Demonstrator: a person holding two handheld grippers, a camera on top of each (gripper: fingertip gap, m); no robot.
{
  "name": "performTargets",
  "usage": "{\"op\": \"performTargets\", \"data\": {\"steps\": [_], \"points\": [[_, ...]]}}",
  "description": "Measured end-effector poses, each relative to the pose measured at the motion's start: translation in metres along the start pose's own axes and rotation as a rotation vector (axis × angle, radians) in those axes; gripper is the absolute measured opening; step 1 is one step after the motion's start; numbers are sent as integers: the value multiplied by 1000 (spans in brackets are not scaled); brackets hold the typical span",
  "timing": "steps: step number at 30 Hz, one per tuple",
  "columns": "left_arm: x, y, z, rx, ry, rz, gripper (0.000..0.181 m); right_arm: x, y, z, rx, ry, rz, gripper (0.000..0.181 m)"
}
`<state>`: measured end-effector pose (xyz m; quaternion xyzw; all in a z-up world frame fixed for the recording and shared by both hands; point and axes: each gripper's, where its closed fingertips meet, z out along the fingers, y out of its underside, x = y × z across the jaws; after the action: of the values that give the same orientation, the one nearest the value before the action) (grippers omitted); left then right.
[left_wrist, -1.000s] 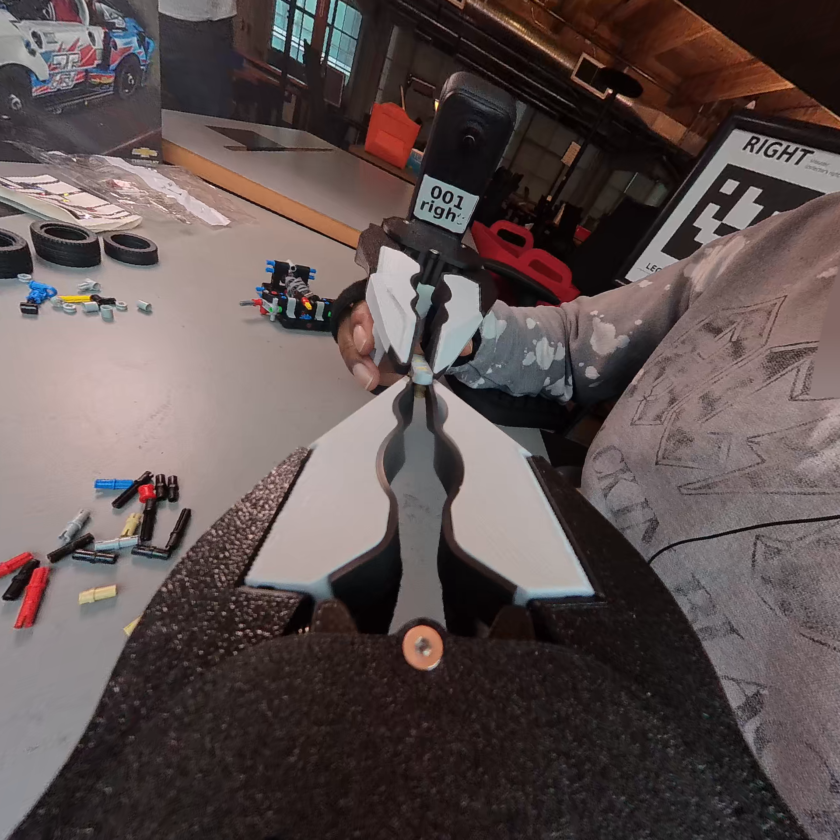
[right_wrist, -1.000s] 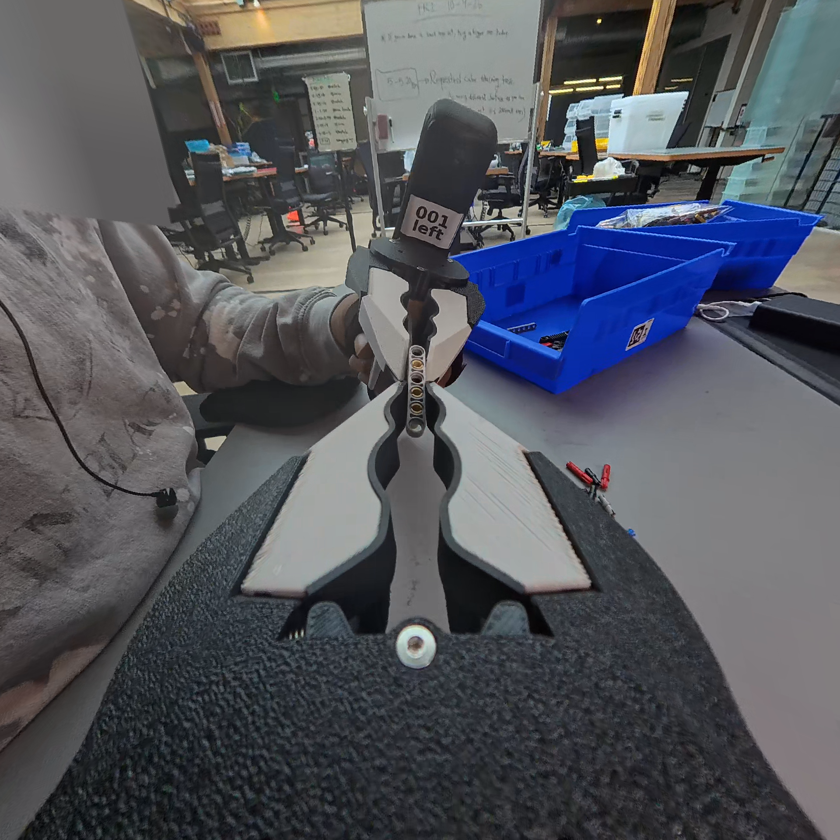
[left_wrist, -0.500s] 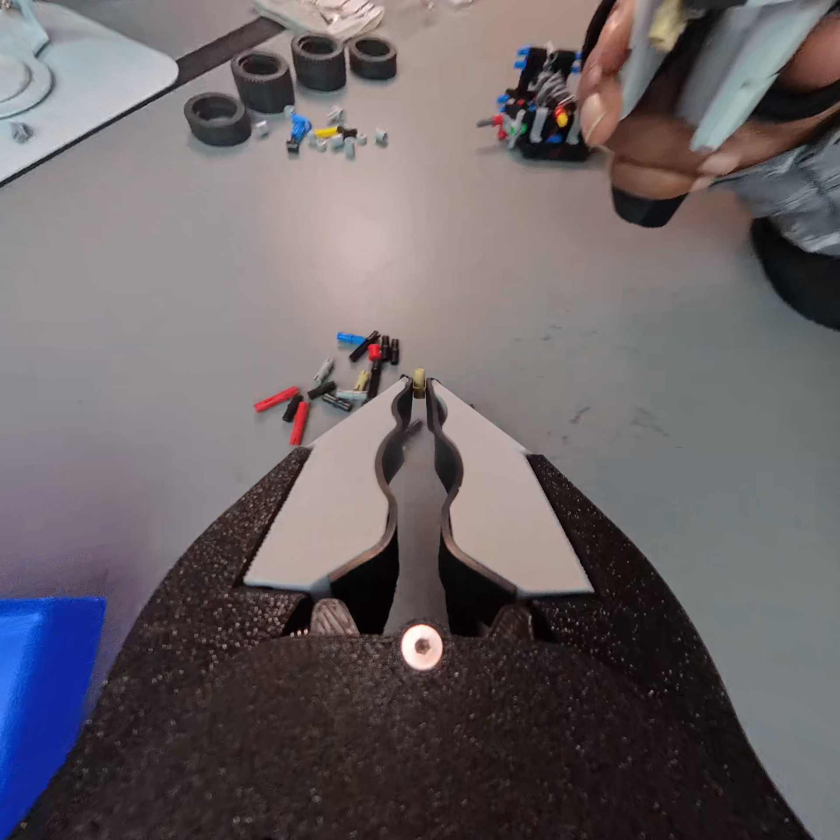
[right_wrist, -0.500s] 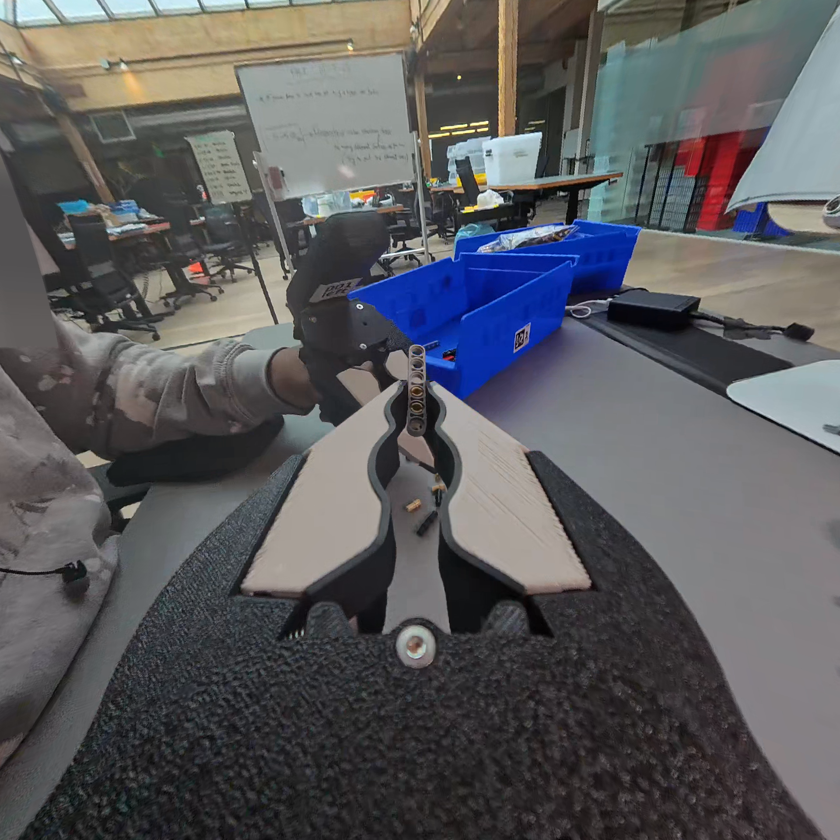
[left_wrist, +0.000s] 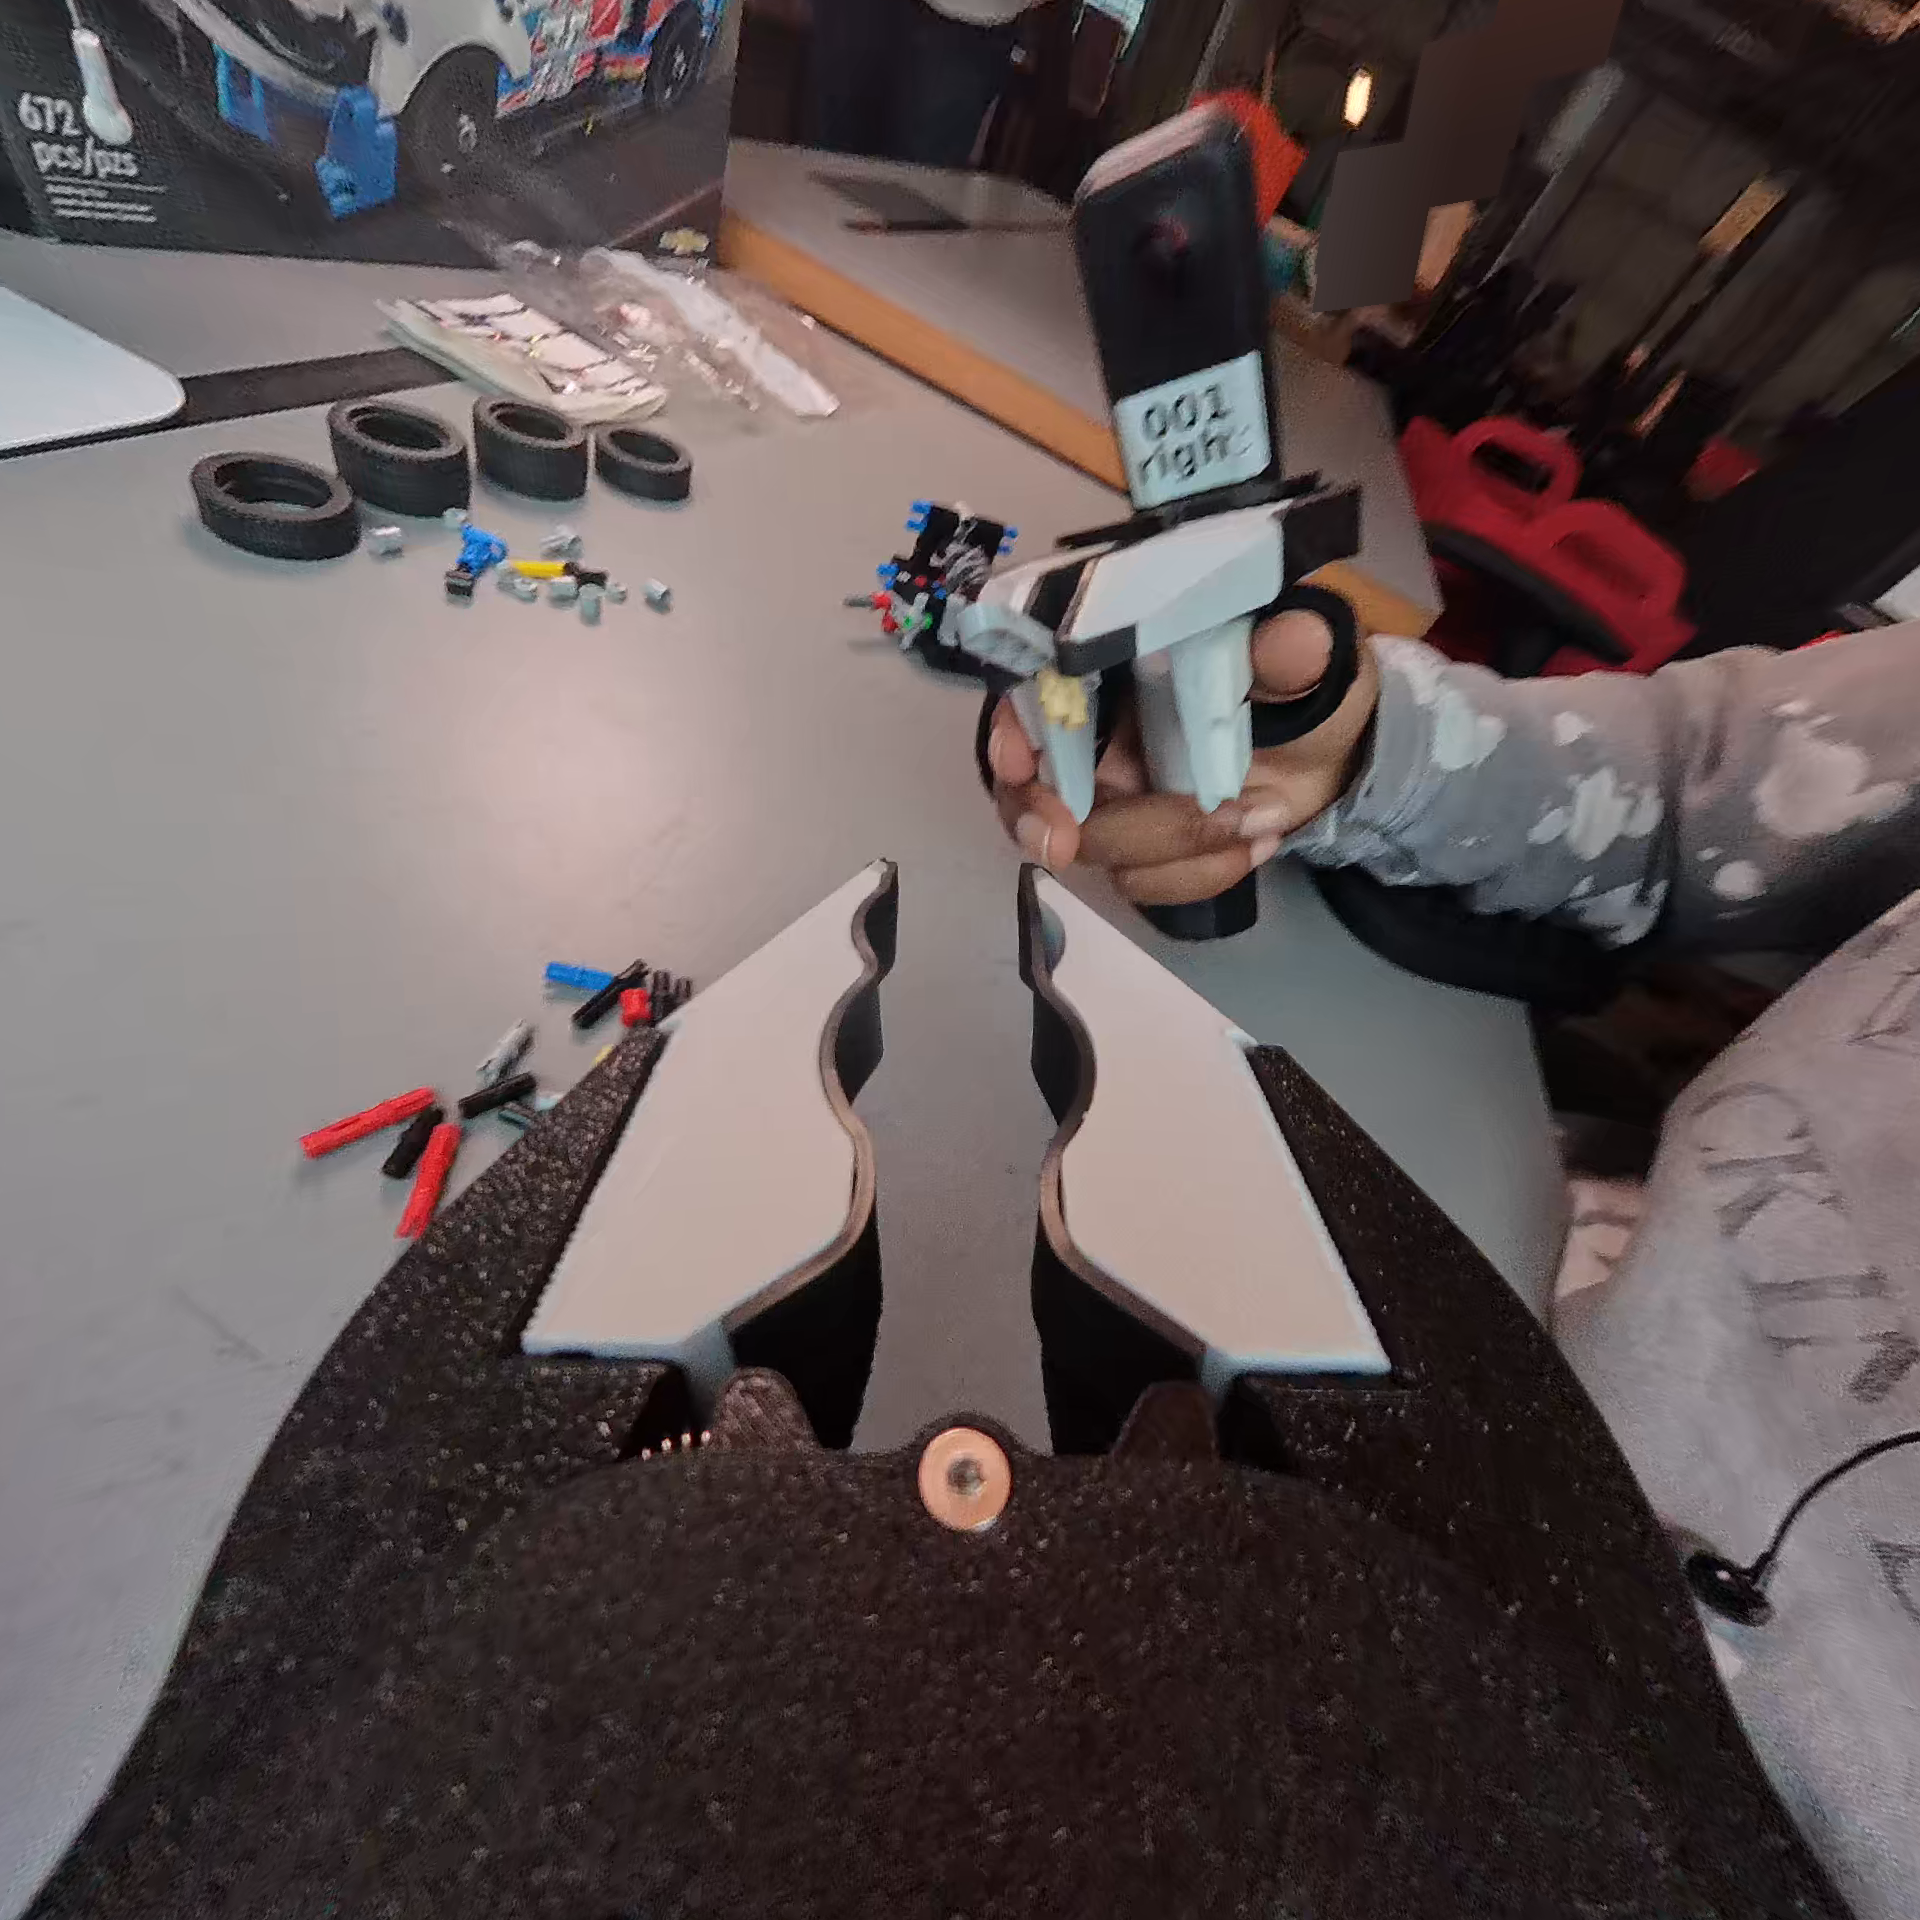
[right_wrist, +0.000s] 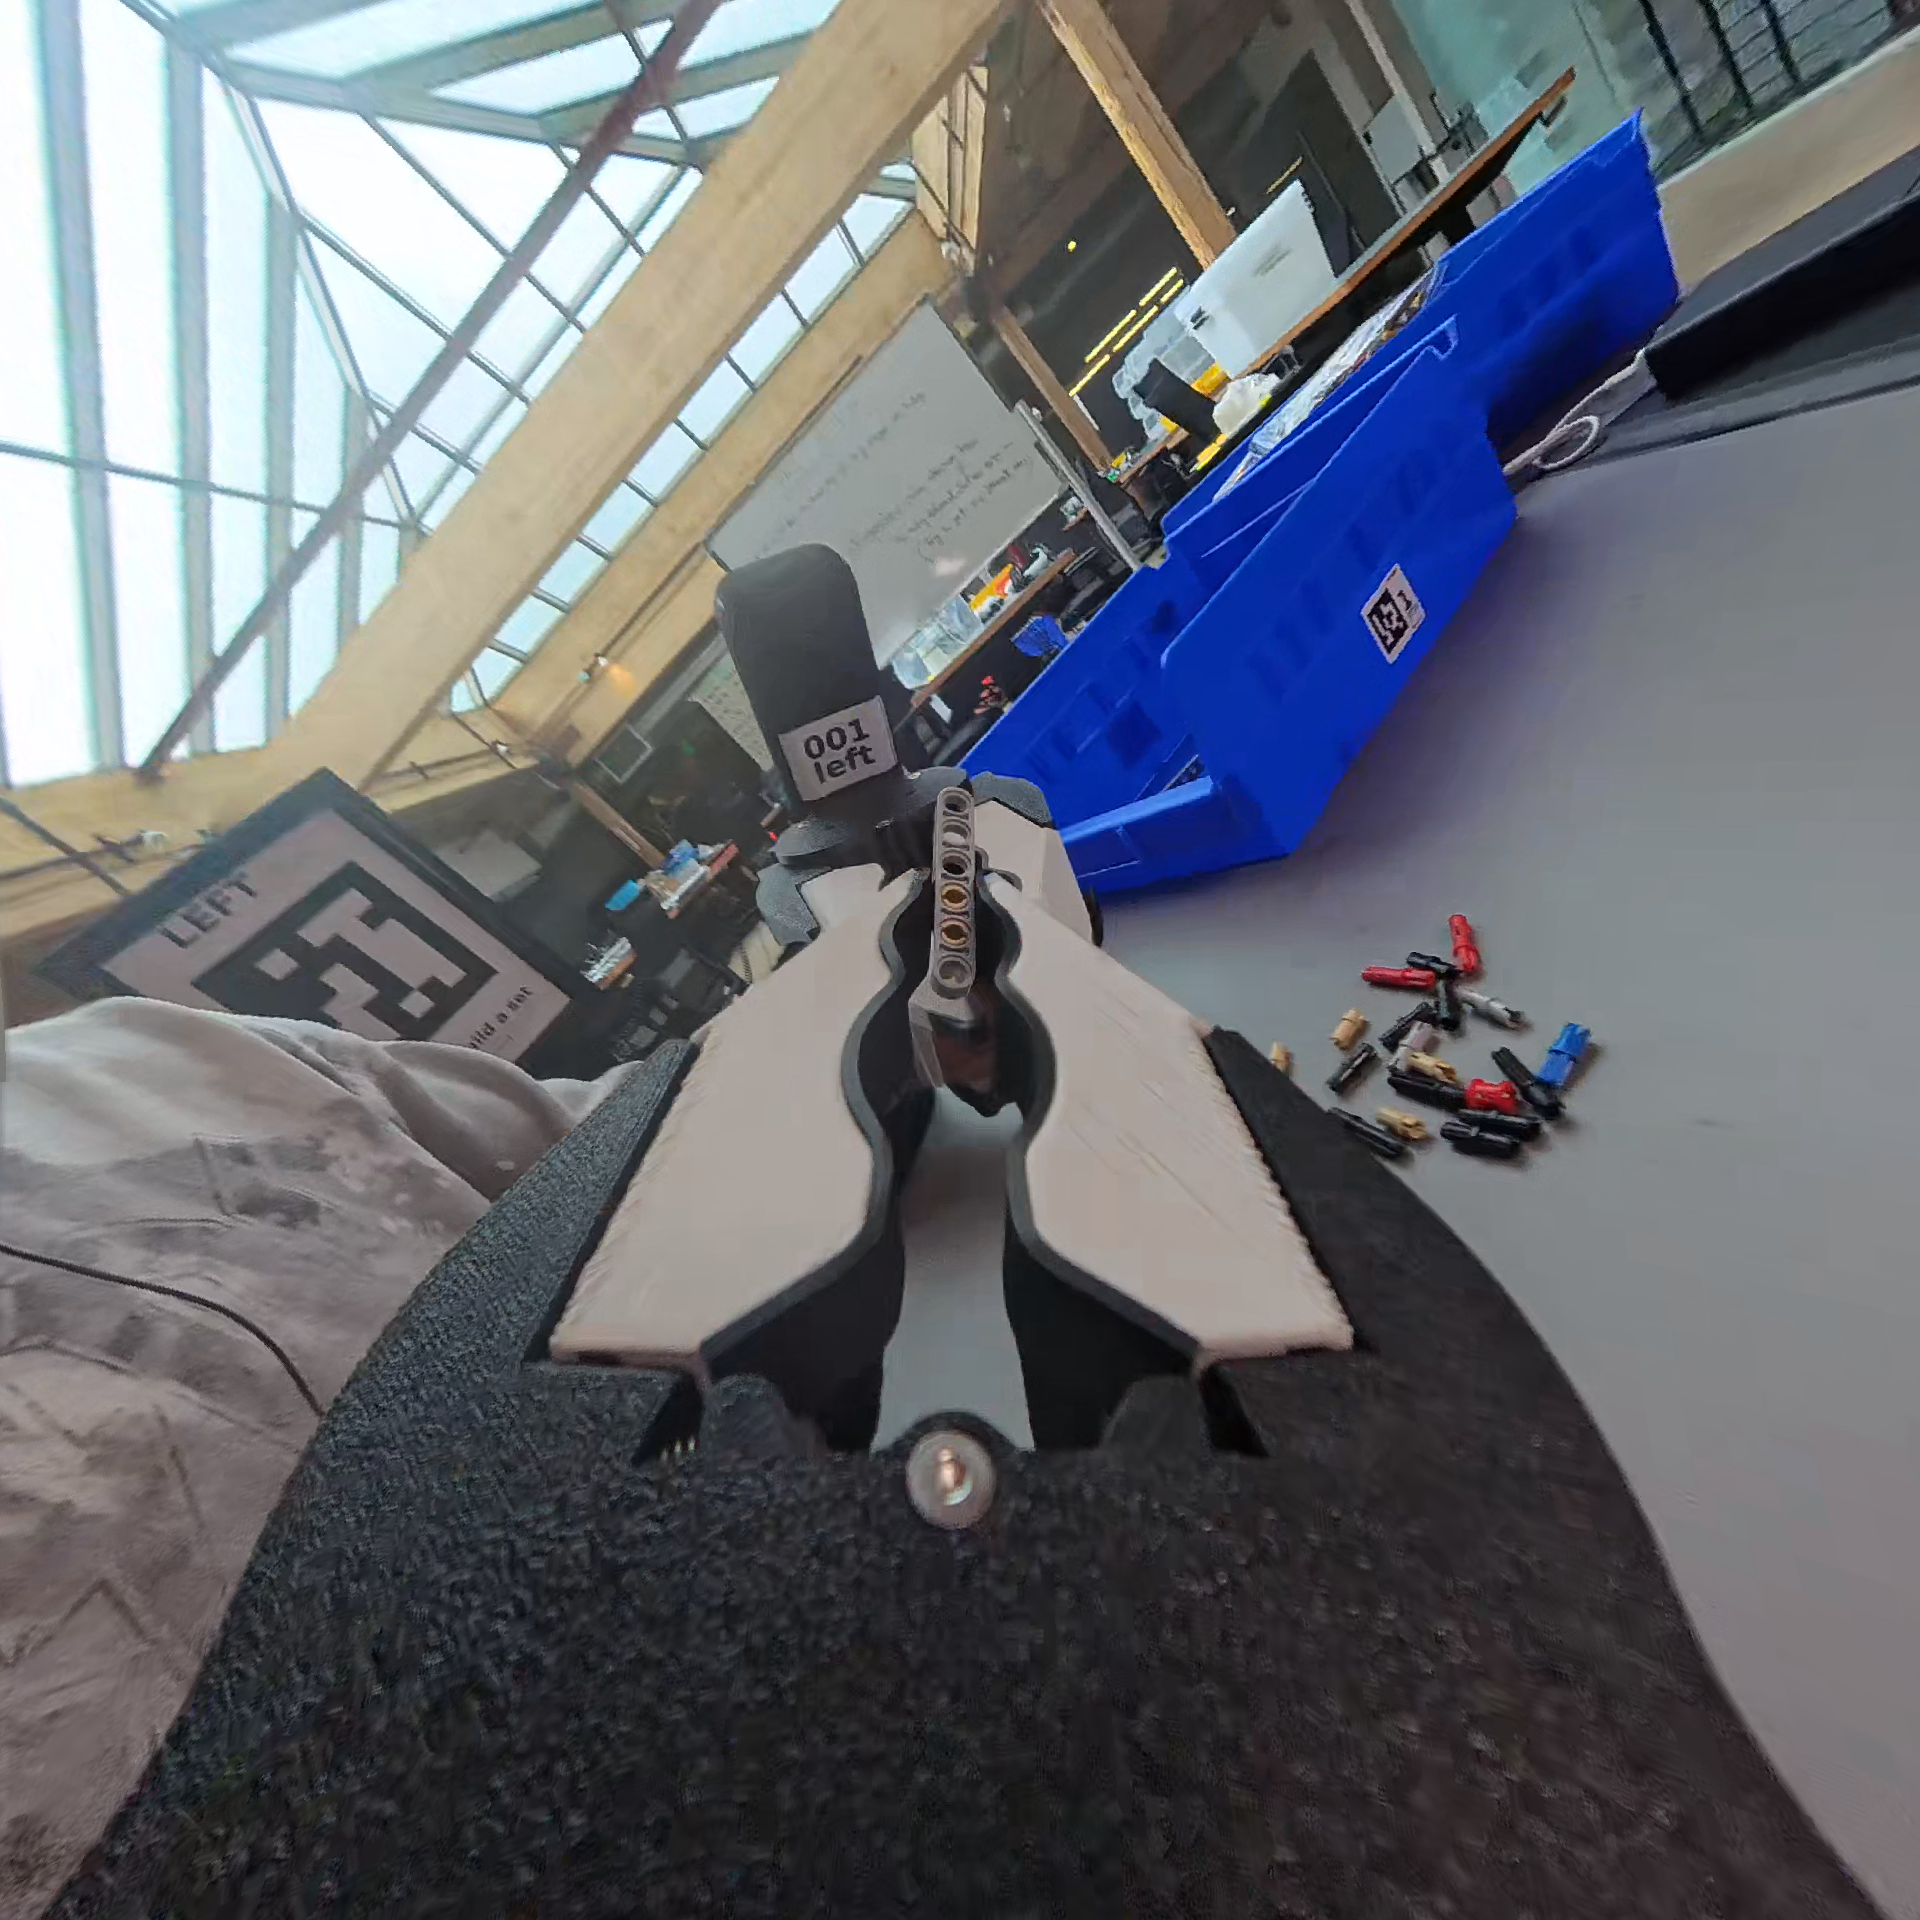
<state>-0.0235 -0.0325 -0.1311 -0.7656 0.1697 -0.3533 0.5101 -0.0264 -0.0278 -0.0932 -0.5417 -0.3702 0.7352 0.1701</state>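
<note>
In the left wrist view, at the upper left of the frame, a dark box with a racing car printed on it stands at the far edge of the grey table; below it four black tyres lie in a row, and just under them a small group of grey, blue and yellow pieces is spread; at the lower left of the frame loose pins in red, black and blue lie on the table, partly hidden by the black body of the gripper; in the middle, the left gripper has its two pale fingers spread apart with nothing between them, only bare table shows in the gap; above the middle a small partly built assembly of black, blue and red parts sits on the table; right of it the right gripper is held by a hand in a spotted grey sleeve. In the right wrist view, at the left of the frame, a framed board with a black and white pattern stands behind grey cloth; in the middle the right gripper is clenched on a grey beam with holes, which stands upright between the fingertips, one hole showing a tan colour; behind it is the left gripper; at the right, the same pins lie on the table, and blue bins stand farther back.
</note>
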Motion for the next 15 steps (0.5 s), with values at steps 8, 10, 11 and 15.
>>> {"op": "performTargets", "data": {"steps": [8,10,11,15], "points": [[23,-18,-4,133,218,-211,16,-4,8,9,6,-28,-15,7],[24,-16,-2,121,217,-210,15,-6,13,11,-19,-21,-57,7],[25,-15,-1,113,215,-204,12,-8,15,13,-26,-28,-73,7],[30,-11,-1,92,237,-189,5,-11,20,13,-62,-31,-118,7]]}}
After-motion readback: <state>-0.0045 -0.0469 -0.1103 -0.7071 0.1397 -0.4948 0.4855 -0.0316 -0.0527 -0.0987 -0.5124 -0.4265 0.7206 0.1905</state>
